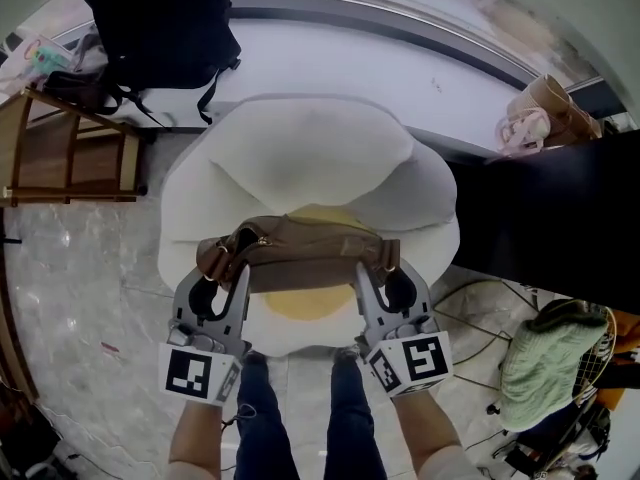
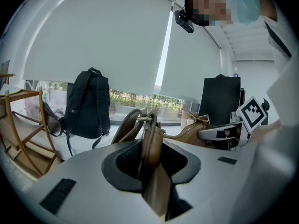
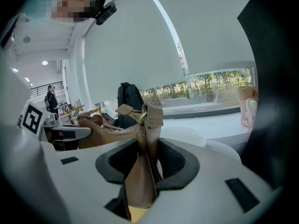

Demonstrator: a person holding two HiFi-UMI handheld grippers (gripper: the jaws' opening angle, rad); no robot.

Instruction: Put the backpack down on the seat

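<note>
A brown leather backpack (image 1: 300, 253) hangs flat between my two grippers, just over the white egg-shaped seat (image 1: 300, 148) and its yellow centre cushion (image 1: 298, 306). My left gripper (image 1: 222, 273) is shut on the bag's left end, where a strap ring (image 2: 145, 120) stands above the jaws. My right gripper (image 1: 378, 280) is shut on the bag's right end, its strap tab (image 3: 150, 115) rising between the pads. In the left gripper view the brown leather (image 2: 153, 171) fills the jaw gap. Whether the bag's underside touches the seat is hidden.
A black backpack (image 1: 160, 18) stands on the white window ledge (image 1: 400, 68) at back left, beside a wooden rack (image 1: 60, 158). A tan bag (image 1: 545, 113) sits on the ledge at right, above a dark cabinet (image 1: 550, 228). A green cloth (image 1: 545, 358) lies lower right. The person's legs (image 1: 300, 418) stand before the seat.
</note>
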